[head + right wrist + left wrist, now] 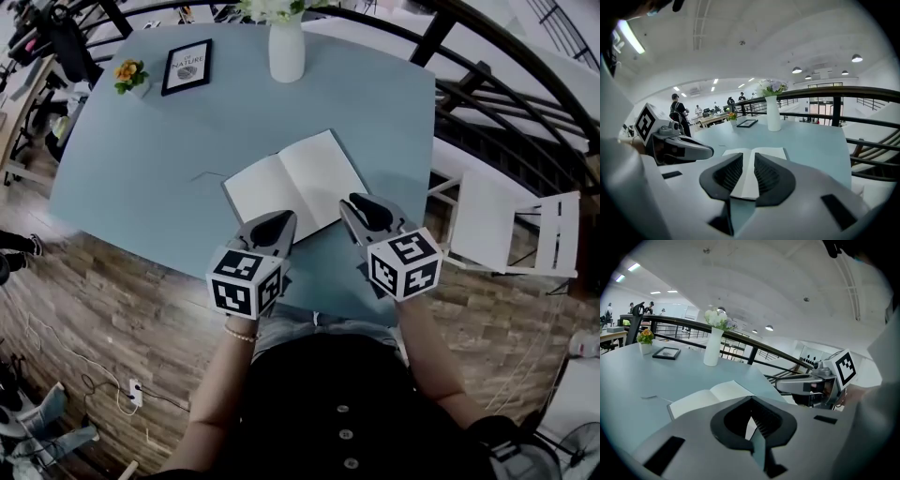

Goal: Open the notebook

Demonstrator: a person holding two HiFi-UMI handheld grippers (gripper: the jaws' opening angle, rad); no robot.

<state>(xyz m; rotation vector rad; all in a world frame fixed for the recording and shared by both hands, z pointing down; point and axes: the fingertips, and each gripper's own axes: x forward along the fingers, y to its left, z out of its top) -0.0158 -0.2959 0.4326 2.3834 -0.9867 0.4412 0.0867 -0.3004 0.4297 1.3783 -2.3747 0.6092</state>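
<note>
The notebook (295, 183) lies open and flat on the blue table (141, 169), its blank white pages facing up. It also shows in the left gripper view as the notebook (710, 397) and in the right gripper view as the notebook (764, 153). Both grippers hover above the table's near edge, just short of the notebook and apart from it. My left gripper (284, 219) has its tips together and holds nothing; its jaws (751, 398) meet at the front. My right gripper (355, 201) keeps a narrow gap between its pads (748, 157), with nothing in it.
A white vase (286, 47) with flowers, a framed picture (187, 67) and a small flower pot (131, 75) stand at the table's far side. A white chair (511, 225) stands to the right, below a black railing (487, 66).
</note>
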